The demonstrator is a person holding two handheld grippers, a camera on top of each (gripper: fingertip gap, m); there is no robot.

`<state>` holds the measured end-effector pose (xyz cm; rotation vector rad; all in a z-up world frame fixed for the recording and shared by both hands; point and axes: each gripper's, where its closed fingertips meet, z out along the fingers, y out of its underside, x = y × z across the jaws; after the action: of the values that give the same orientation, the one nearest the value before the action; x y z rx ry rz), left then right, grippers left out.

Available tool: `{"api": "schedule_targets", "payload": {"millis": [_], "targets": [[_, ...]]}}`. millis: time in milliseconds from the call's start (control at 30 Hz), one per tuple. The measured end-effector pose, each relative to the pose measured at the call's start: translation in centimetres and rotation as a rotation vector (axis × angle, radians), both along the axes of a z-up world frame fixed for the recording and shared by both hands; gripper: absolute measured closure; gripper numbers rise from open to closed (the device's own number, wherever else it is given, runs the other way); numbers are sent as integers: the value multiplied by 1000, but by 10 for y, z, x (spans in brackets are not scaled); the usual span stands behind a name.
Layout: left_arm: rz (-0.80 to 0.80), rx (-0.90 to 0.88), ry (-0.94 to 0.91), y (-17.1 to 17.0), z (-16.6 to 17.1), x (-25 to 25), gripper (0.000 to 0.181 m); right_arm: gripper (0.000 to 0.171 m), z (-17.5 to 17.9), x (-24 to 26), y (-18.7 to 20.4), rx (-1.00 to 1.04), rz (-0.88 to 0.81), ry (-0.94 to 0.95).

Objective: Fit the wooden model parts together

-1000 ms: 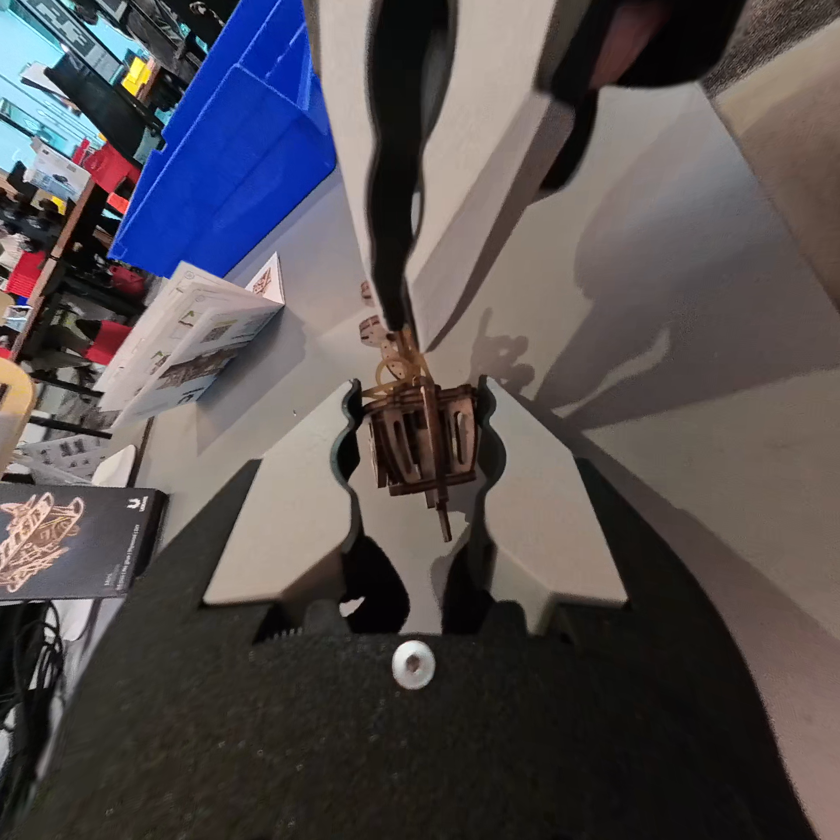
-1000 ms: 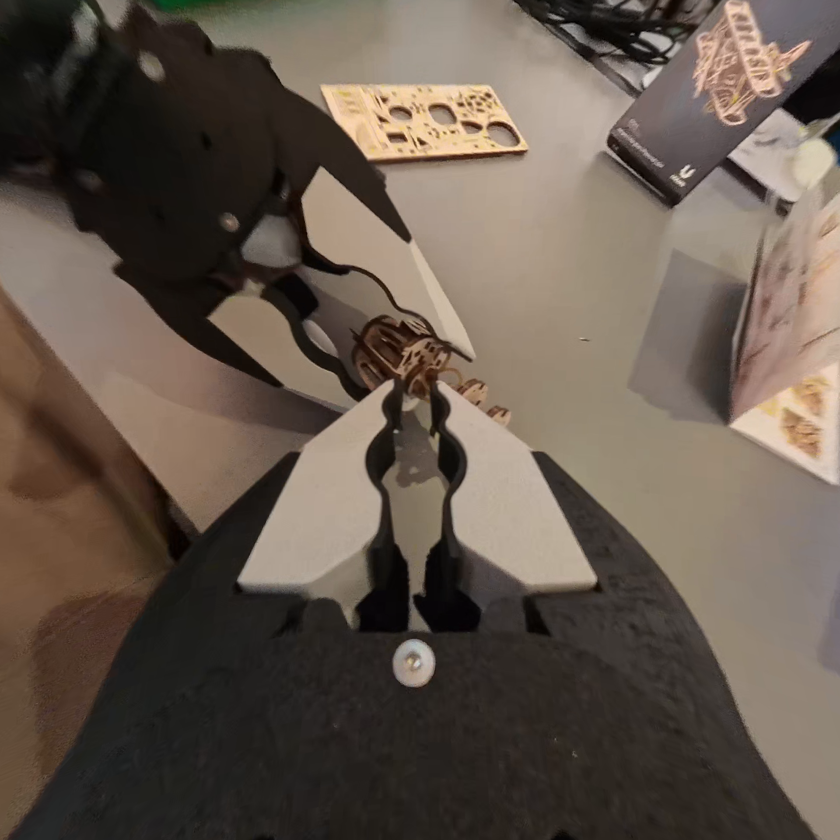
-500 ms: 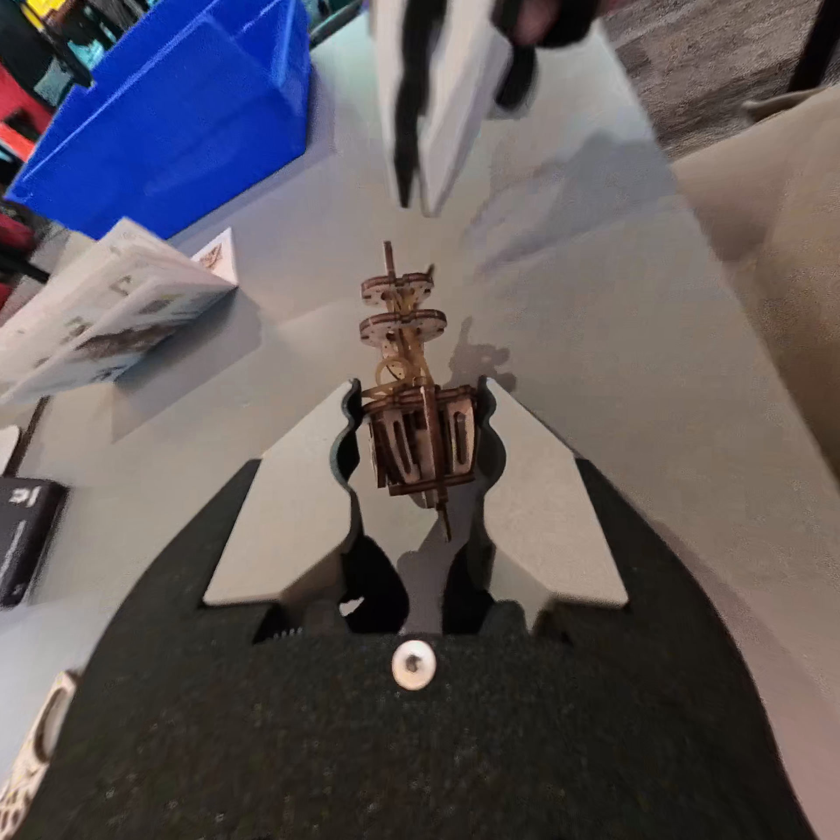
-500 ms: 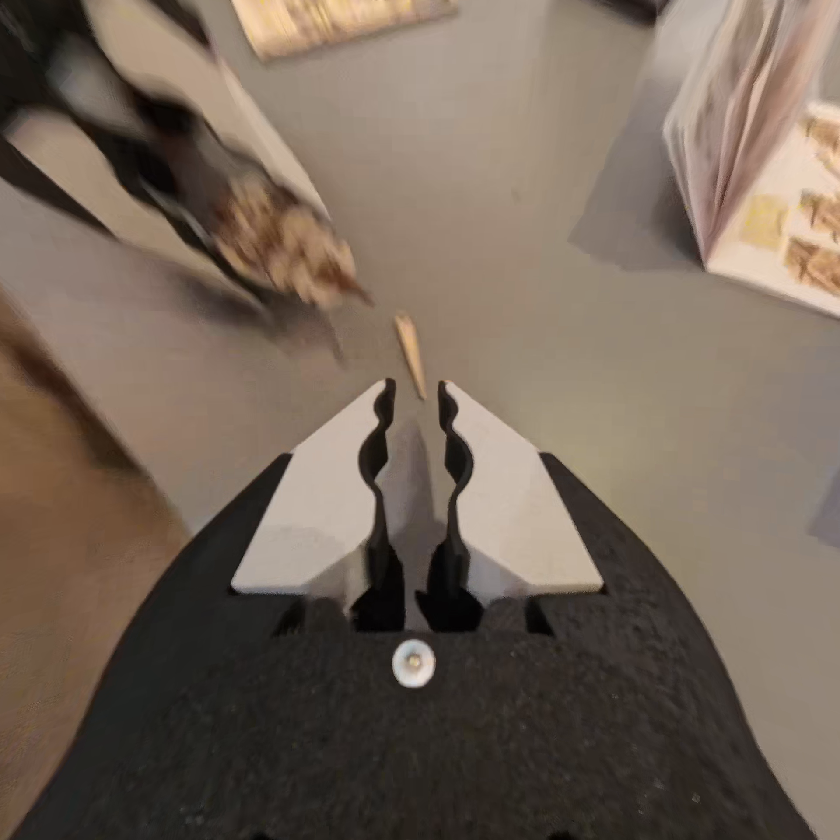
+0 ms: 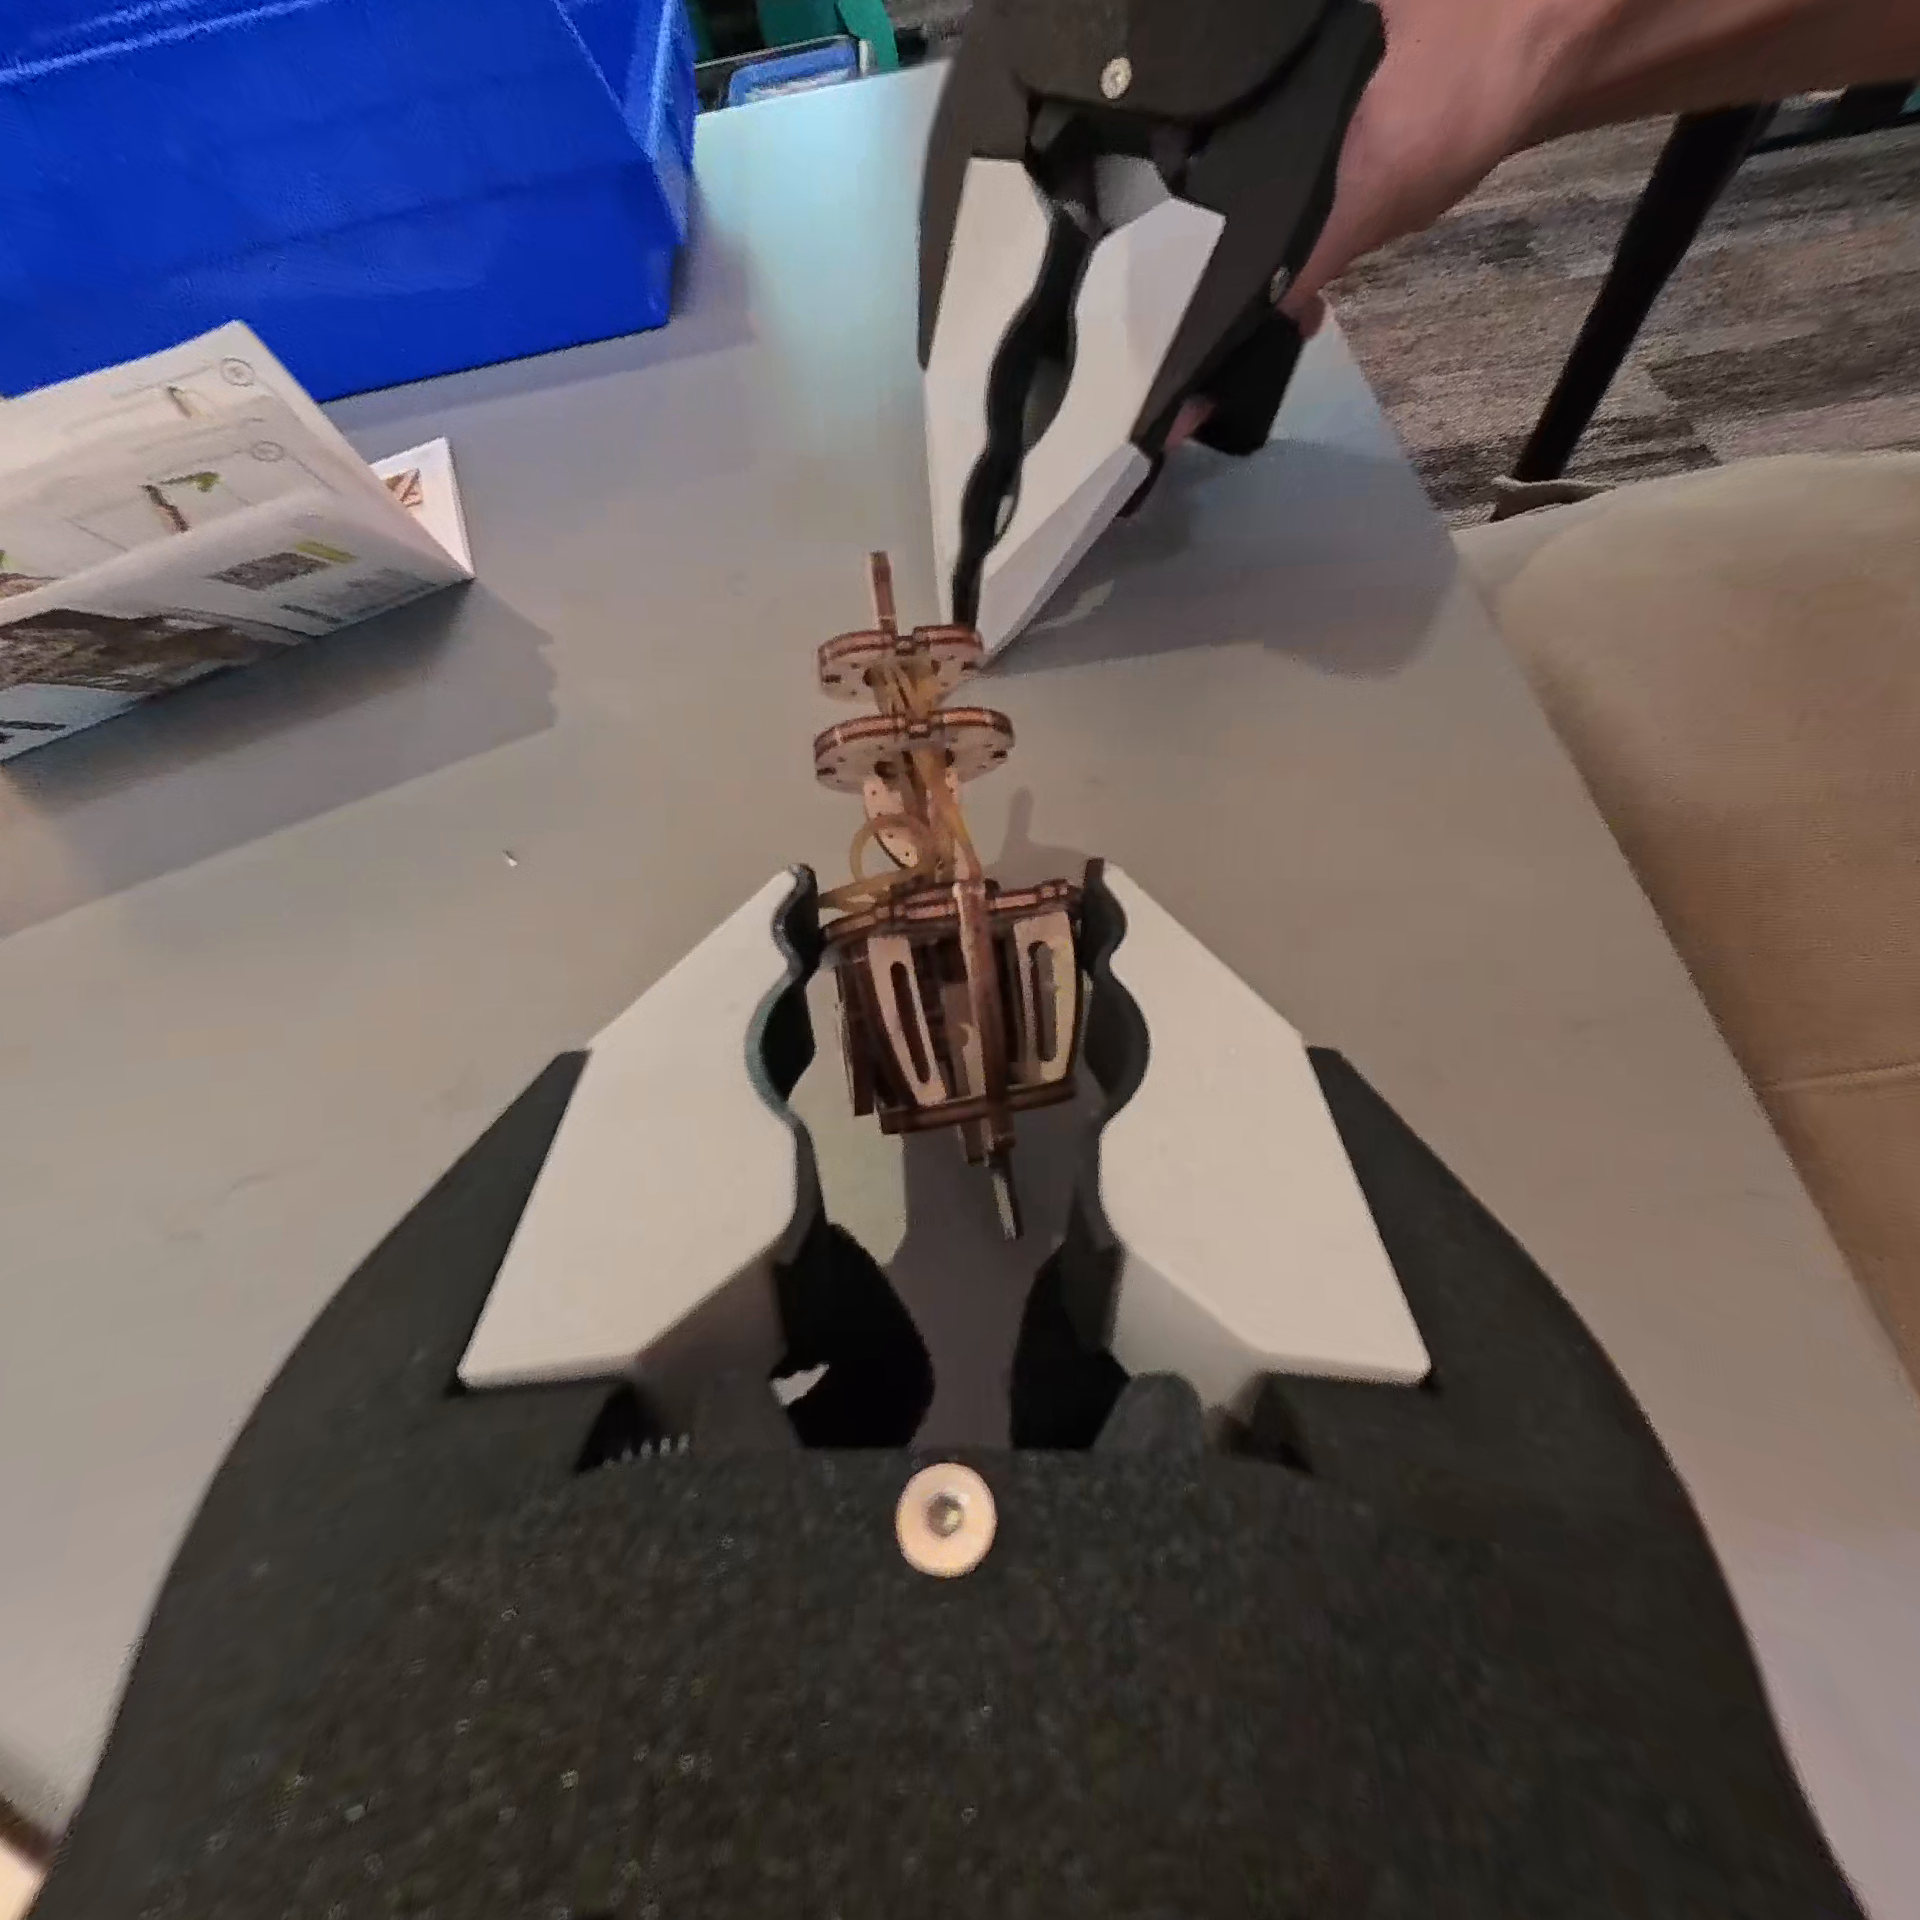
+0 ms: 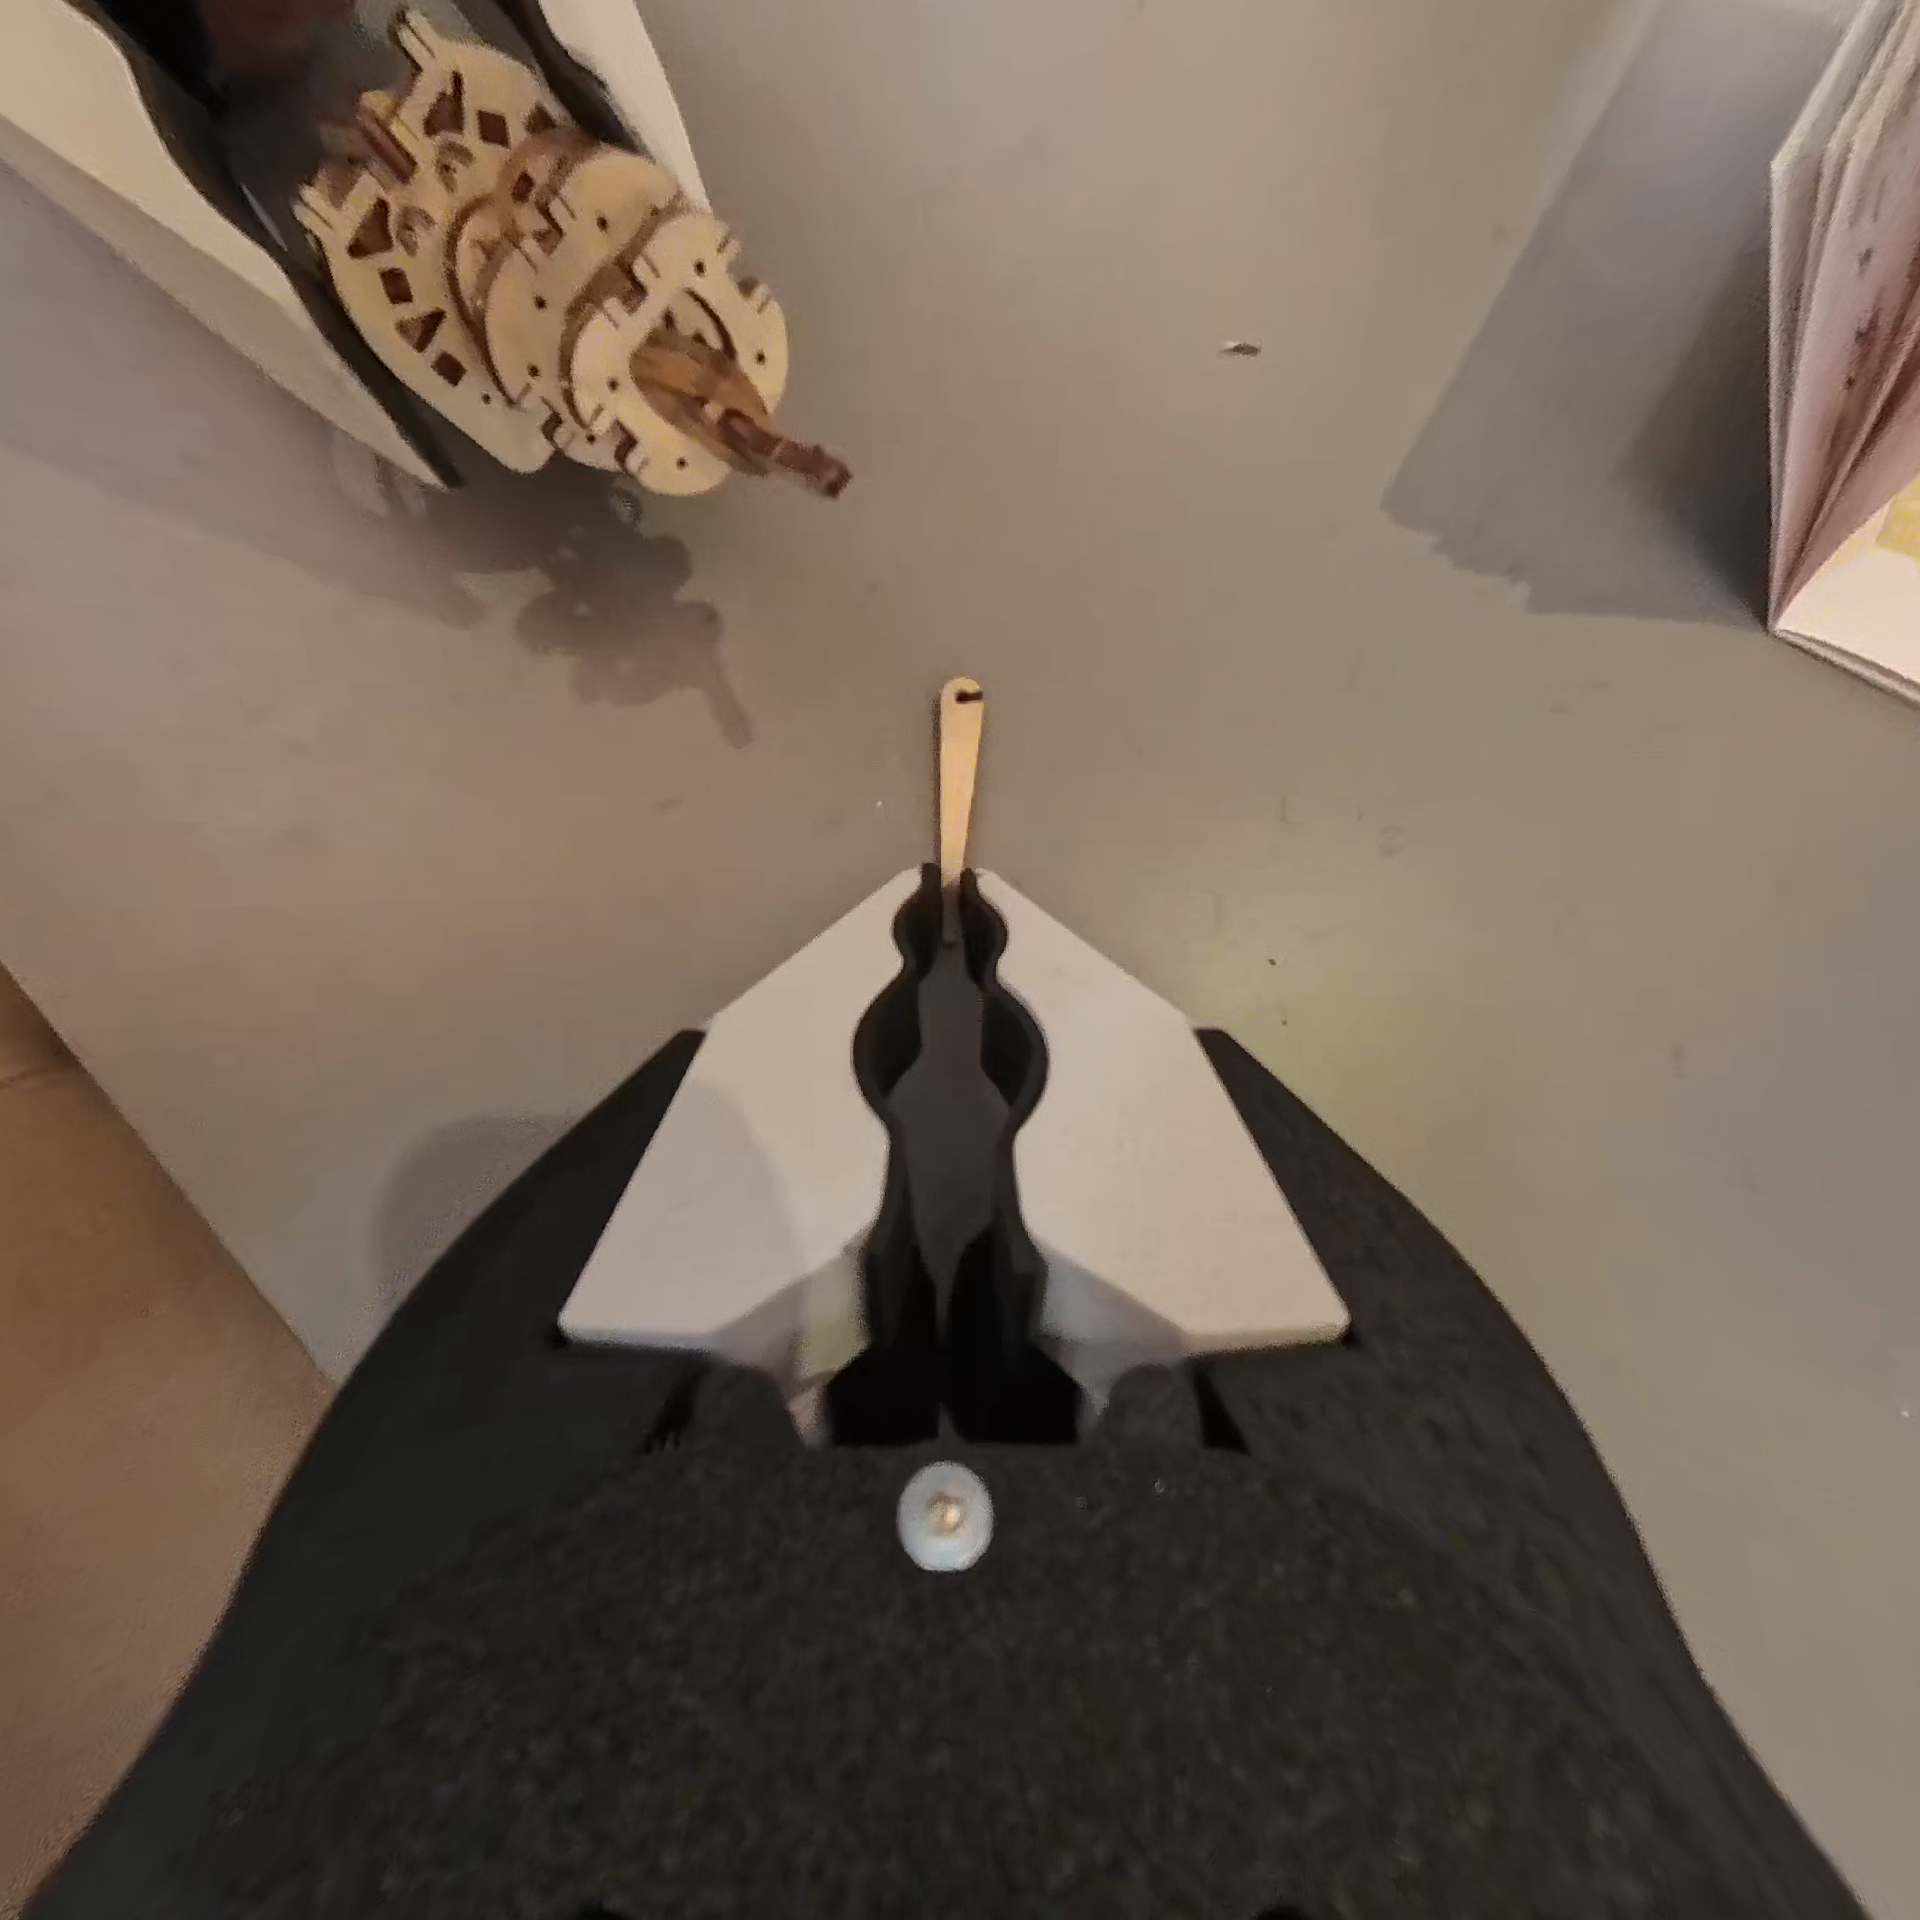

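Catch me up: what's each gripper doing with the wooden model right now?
The left gripper is shut on the wooden model assembly, holding it above the grey table. The right gripper has its fingertips closed on a thin wooden stick piece that lies on the table, apart from the assembly. The two parts are not yet joined. An instruction booklet lies open nearby.

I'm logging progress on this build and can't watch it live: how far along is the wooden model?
Done: a partly built wooden model, with stacked discs on a shaft, is assembled and clamped in the left gripper. In hand: the right gripper is shut on a thin wooden strip, apart from the model. Left: fitting that strip onto the model; further parts aren't visible.
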<state>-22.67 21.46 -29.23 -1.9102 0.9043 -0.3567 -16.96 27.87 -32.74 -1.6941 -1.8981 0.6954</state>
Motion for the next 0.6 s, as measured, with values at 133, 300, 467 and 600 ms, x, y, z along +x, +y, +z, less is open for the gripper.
{"api": "schedule_targets", "payload": {"millis": [133, 300, 467, 600], "targets": [[-60, -72, -62, -7, 0, 6, 133, 169, 46, 3, 0, 186, 111, 60], [-119, -114, -96, -15, 0, 10, 133, 169, 88, 5, -28, 414, 474, -3], [-145, -110, -81, -19, -1, 13, 133, 169, 80, 2, -35, 556, 656, -211], [-153, -110, -78, -21, -1, 15, 133, 169, 72, -3, -40, 555, 716, -245]]}}
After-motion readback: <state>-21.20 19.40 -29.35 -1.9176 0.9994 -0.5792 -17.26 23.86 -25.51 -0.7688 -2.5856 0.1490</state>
